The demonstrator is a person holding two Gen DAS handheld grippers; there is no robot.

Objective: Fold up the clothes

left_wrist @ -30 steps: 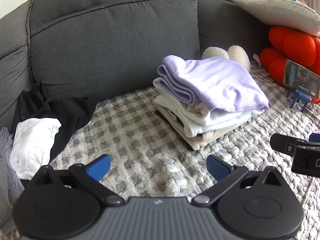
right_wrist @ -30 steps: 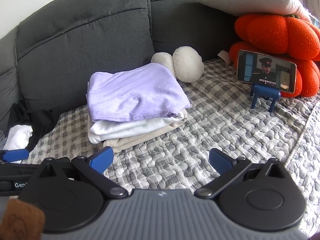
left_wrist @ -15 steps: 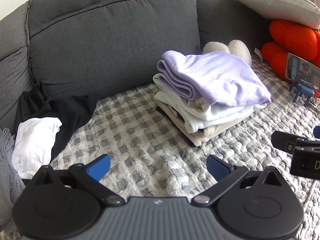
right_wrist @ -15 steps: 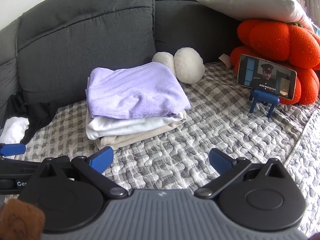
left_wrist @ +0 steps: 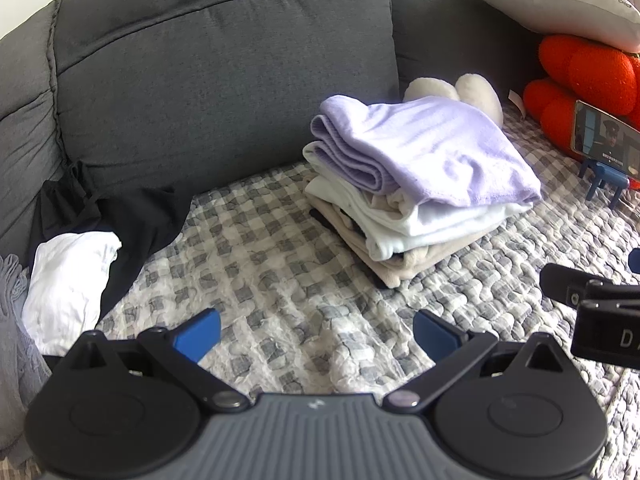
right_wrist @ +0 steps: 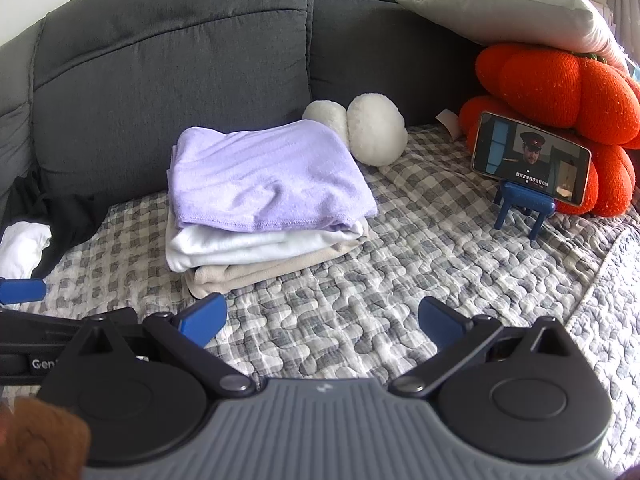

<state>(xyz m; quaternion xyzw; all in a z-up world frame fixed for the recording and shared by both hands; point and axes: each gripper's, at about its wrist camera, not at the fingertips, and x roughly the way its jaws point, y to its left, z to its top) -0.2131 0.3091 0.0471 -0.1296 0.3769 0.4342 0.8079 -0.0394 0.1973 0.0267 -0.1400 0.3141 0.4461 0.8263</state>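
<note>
A stack of folded clothes (left_wrist: pixel 416 184) sits on the checkered sofa cover, with a lilac piece (right_wrist: pixel 264 176) on top, a white one (right_wrist: pixel 256 246) under it and a beige one at the bottom. An unfolded white garment (left_wrist: pixel 68 280) lies on a black garment (left_wrist: pixel 140 220) at the far left. My left gripper (left_wrist: pixel 316 334) is open and empty, held above the cover in front of the stack. My right gripper (right_wrist: pixel 322 318) is open and empty, also in front of the stack. Each gripper's body shows at the edge of the other's view.
A grey sofa back (left_wrist: pixel 224 64) rises behind. A white plush (right_wrist: pixel 360 128) sits behind the stack. A phone on a blue stand (right_wrist: pixel 528 160) plays video at the right, before orange cushions (right_wrist: pixel 560 92) under a light pillow (right_wrist: pixel 508 12).
Both grippers have drawn back and tilted slightly, so the stack sits a little higher and farther in both views. Both stay open and empty. The clothes have not moved.
</note>
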